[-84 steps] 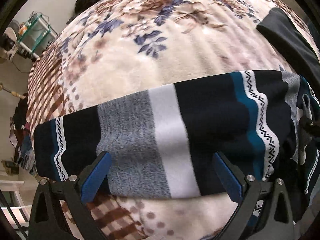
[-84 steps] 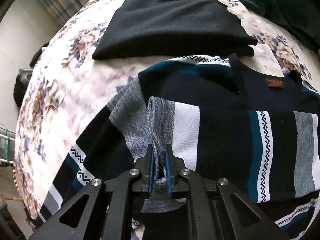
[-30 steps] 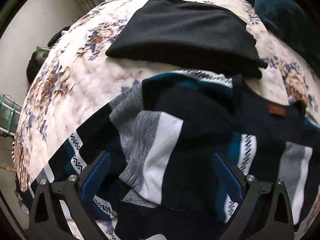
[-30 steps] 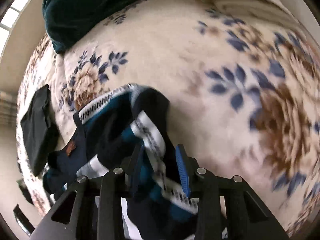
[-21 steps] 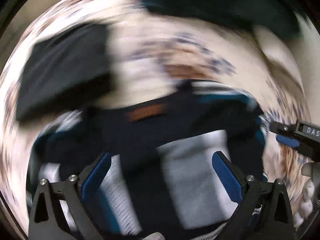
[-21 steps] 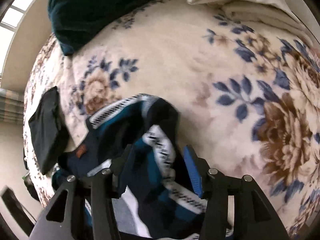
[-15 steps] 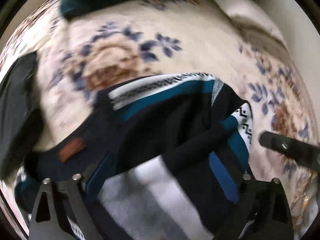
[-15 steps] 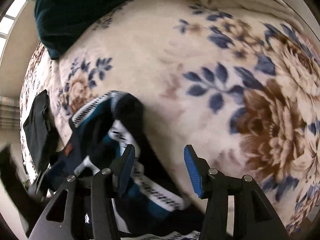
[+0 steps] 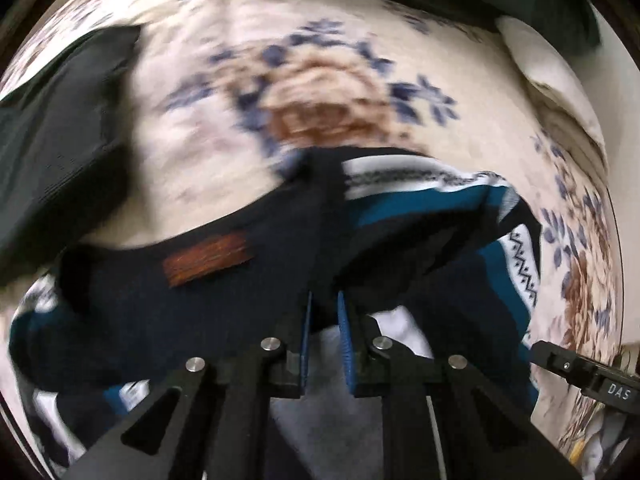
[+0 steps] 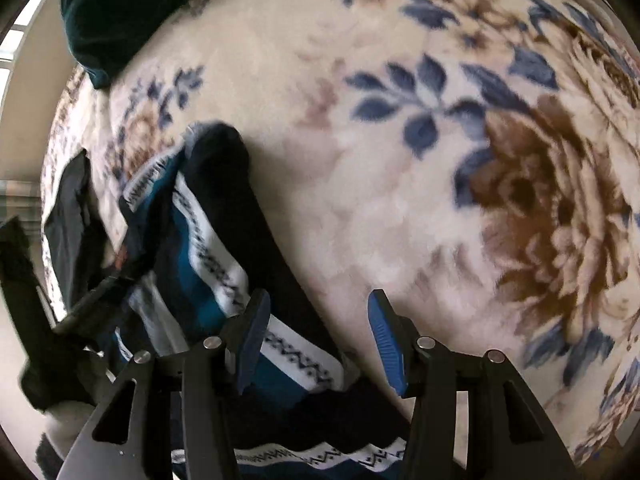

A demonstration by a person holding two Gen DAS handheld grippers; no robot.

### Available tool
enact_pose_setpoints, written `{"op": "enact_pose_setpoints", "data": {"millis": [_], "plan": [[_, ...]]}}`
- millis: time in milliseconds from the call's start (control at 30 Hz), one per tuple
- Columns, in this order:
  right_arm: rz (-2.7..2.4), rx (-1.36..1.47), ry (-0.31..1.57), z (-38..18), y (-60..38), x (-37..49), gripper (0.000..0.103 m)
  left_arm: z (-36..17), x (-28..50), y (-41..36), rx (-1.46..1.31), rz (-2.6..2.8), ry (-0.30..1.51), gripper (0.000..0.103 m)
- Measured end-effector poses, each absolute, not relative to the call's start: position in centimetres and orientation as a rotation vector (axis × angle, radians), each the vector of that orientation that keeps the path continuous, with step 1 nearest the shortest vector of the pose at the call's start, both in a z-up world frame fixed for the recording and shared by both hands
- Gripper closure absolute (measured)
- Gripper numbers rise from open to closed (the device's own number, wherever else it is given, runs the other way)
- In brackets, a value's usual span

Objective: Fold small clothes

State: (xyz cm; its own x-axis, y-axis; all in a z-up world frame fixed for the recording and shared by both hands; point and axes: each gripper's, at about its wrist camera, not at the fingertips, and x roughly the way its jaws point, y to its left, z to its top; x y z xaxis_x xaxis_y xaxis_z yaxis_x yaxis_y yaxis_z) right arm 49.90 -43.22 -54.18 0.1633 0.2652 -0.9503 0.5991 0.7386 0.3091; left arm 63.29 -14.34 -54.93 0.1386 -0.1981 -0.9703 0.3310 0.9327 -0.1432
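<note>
A navy sweater (image 9: 224,304) with teal, white and grey bands and a brown neck label (image 9: 208,258) lies rumpled on a floral blanket (image 9: 328,92). My left gripper (image 9: 323,320) is shut on a fold of the sweater near its shoulder seam. My right gripper (image 10: 316,316) is open and empty, over the sweater's sleeve edge (image 10: 256,280) and the blanket (image 10: 400,184). The right gripper's tip also shows at the right edge of the left wrist view (image 9: 580,372).
A folded black garment (image 9: 60,132) lies on the blanket to the left. A dark teal cushion (image 10: 120,4) sits at the far side, and a cream pillow (image 9: 552,80) at the right. The left gripper's dark frame (image 10: 92,300) shows at the left of the right wrist view.
My left gripper swung across the sweater toward the neck label and closed on a fold. My right gripper let go of the sleeve and opened wide.
</note>
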Motion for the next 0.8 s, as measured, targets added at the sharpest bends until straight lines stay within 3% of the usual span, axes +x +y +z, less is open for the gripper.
{"op": "enact_pose_setpoints", "data": {"millis": [133, 233, 267, 300, 433, 500, 800], "plan": [[-0.253, 0.794, 1.402, -54.0, -42.9, 48.5, 0.049, -52.5, 60.1, -8.9, -0.034, -0.27, 1.284, 0.087], [-0.236, 0.757, 1.383, -52.8, -41.6, 47.7, 0.049, -52.0, 56.2, -5.1, -0.162, -0.148, 1.281, 0.051], [-0.233, 0.735, 1.39, -52.4, -40.8, 47.6, 0.049, -52.1, 55.0, -4.3, -0.213, -0.112, 1.284, 0.035], [-0.231, 0.706, 1.405, -51.9, -39.7, 47.7, 0.047, -51.9, 53.1, -2.1, -0.283, -0.057, 1.279, 0.028], [-0.264, 0.539, 1.429, -50.5, -35.7, 48.2, 0.021, -50.8, 47.8, 4.3, -0.465, 0.146, 1.252, 0.017], [-0.28, 0.427, 1.453, -50.2, -32.8, 48.8, 0.008, -50.7, 44.6, 9.0, -0.604, 0.276, 1.245, 0.017], [-0.204, 0.268, 1.46, -48.6, -22.3, 49.8, 0.007, -53.0, 23.8, 30.3, -1.144, 0.991, 1.039, 0.019]]}}
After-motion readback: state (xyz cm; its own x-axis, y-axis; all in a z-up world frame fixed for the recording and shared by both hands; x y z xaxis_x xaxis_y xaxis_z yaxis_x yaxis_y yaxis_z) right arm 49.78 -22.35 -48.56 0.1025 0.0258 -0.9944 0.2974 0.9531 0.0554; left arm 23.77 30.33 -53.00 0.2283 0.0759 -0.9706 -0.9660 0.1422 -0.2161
